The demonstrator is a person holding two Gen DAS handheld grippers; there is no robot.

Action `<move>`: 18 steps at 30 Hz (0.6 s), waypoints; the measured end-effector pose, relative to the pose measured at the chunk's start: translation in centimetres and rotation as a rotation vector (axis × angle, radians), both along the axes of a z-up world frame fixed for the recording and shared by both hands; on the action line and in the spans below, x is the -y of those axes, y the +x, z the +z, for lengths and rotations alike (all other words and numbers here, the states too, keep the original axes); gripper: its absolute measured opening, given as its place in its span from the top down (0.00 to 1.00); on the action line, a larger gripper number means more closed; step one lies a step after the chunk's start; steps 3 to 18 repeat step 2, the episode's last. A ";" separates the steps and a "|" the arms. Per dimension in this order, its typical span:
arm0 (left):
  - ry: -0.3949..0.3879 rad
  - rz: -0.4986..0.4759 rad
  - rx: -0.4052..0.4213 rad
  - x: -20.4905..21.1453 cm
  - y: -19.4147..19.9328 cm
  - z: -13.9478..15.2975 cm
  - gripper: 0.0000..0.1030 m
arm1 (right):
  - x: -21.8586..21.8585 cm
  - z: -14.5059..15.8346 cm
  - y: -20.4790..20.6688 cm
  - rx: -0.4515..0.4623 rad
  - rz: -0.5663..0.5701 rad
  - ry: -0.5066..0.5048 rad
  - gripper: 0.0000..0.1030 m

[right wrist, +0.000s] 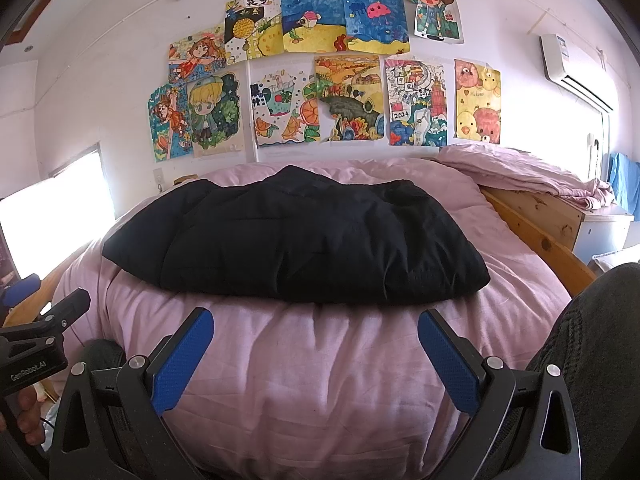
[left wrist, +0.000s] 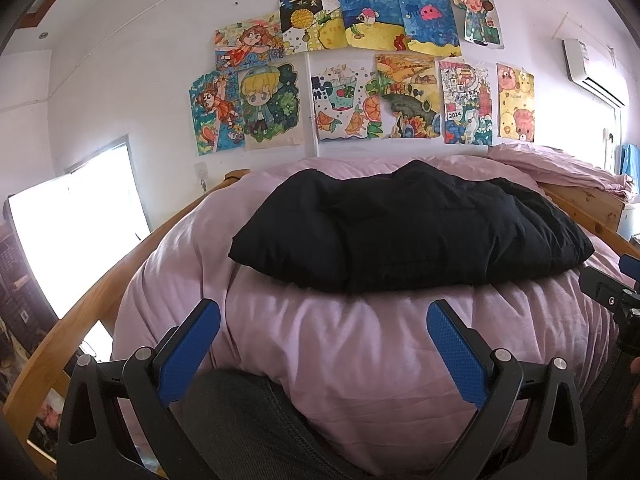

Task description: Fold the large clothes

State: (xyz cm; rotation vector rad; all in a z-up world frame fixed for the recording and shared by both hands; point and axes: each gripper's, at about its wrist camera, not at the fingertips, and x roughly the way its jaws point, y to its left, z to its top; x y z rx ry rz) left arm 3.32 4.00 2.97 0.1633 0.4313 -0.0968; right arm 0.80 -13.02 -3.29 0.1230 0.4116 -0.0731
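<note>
A black padded jacket [left wrist: 408,232] lies folded into a thick bundle on the pink quilt [left wrist: 360,360] that covers the bed, about midway across it and on the wall side of both claws. Taking the jacket as landmark: the left claw [left wrist: 324,344] hangs on the near side of it, spread wide and released, its blue pads [left wrist: 192,352] clear of the jacket's near hem with bare quilt between. The right claw [right wrist: 316,348] sits likewise on the near side, also spread and holding nothing, its blue pads [right wrist: 448,360] just short of the hem. Neither claw touches the jacket.

Beyond the jacket, a row of children's drawings [left wrist: 360,72] is pinned to the white wall. To its right lies a rumpled pink sheet [right wrist: 520,172] over the wooden bed frame [right wrist: 536,224]. Higher up on that side an air conditioner [right wrist: 572,68] is mounted. Left of the jacket, a bright window [left wrist: 80,224] glares.
</note>
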 end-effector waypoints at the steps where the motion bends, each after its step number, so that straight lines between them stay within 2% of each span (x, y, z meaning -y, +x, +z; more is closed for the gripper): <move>1: 0.000 0.001 0.000 0.1 0.0 0.0 0.01 | 0.0 0.0 0.0 0.000 0.000 0.000 0.00; 18: 0.001 0.001 0.000 0.1 0.0 0.0 0.01 | 0.1 -0.1 0.0 -0.002 0.000 0.001 0.00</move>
